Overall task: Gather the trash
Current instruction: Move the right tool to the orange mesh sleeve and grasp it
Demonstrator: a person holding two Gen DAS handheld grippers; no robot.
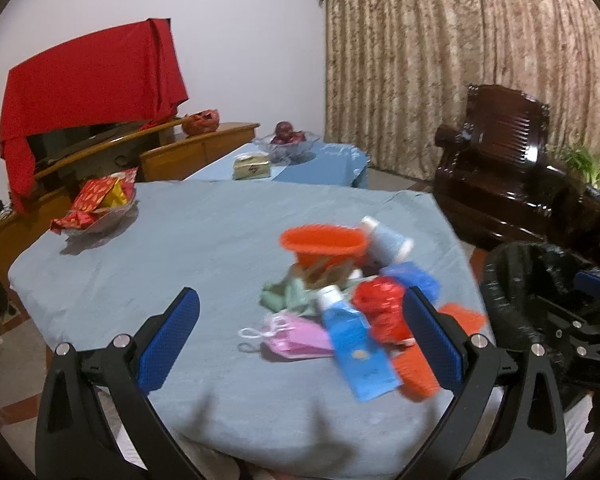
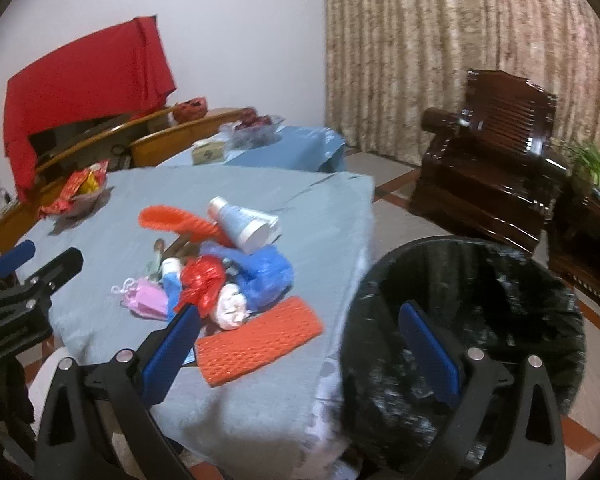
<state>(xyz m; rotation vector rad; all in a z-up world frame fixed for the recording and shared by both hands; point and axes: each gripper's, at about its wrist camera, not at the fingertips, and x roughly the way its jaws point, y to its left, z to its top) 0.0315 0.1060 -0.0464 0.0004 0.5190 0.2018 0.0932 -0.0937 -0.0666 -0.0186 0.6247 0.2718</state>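
Right tool (image 2: 300,344) gapes wide, empty; ahead-left, flat orange foam mesh sleeve (image 2: 260,346) looks light, squashy—pinch its near edge.

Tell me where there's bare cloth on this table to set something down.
Bare cloth lies between the snack dish and the trash pile, and along the near edge before the left claw. It is crowded from the orange basket to the bin-side edge.

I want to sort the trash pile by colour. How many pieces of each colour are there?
Orange net pieces: 2
Blue tubes: 2
Blue bag: 1
Red bag: 1
Pink mask: 1
Total: 7
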